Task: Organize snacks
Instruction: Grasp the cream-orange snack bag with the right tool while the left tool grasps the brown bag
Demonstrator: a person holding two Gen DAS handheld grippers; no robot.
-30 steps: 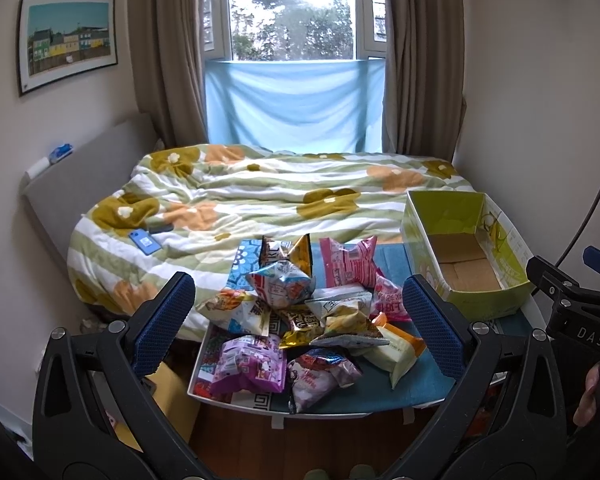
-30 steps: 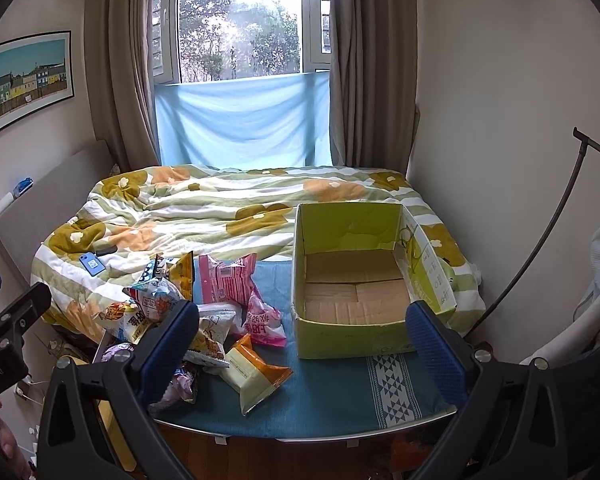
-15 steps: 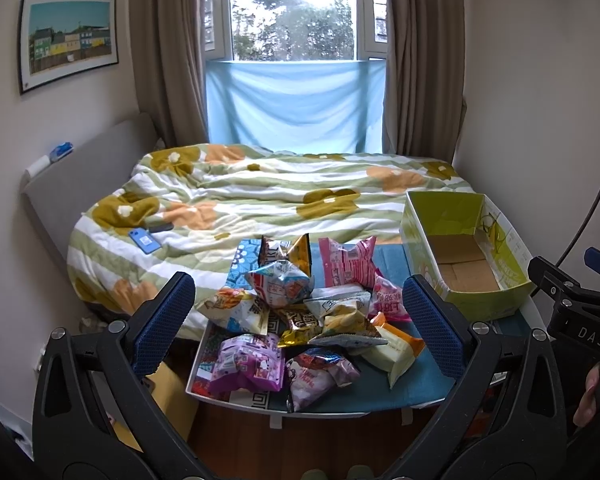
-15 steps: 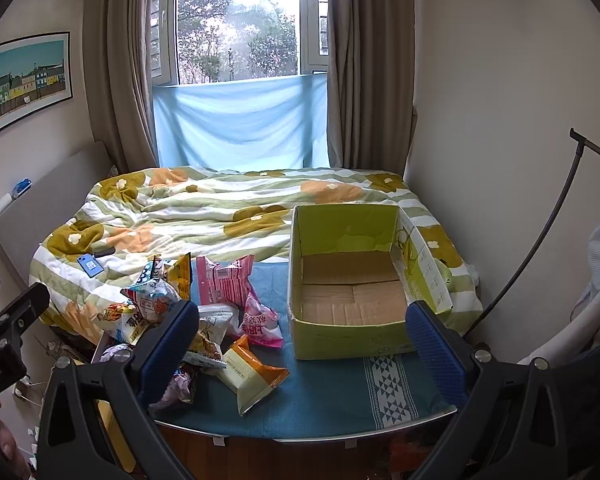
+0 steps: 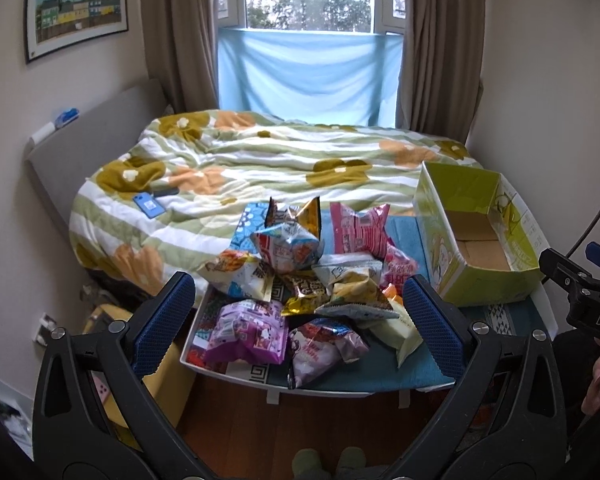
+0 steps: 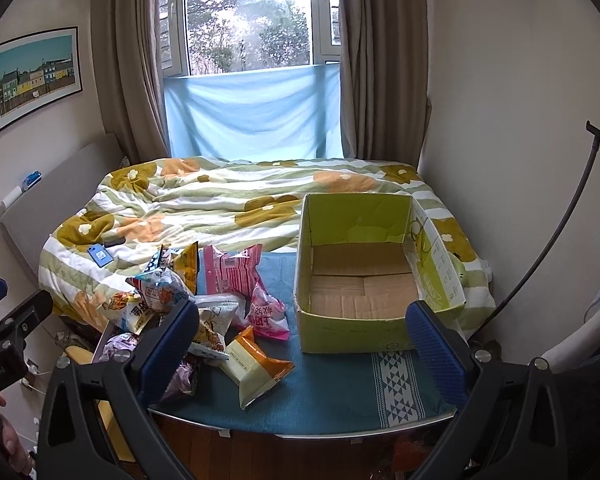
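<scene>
Both hand-held grippers hang above the near edge of the table [image 6: 332,412], each spread wide with nothing between its blue pads: the left hand-held gripper [image 5: 298,320] frames the lower middle of its view, and the right hand-held gripper [image 6: 302,340] does the same in its own. A heap of snack bags [image 5: 300,292] lies in the centre of the left view, on the left part of the table's blue cloth, with a purple bag [image 5: 246,332] at the front and a pink bag [image 5: 358,230] standing at the back. One orange and white bag [image 6: 256,366] lies a little apart, toward the lower middle of the right view. To the right stands an open green box [image 6: 374,276], its cardboard floor bare. Behind the table, a bed [image 6: 220,204] with a flowered quilt fills the middle of both views.
</scene>
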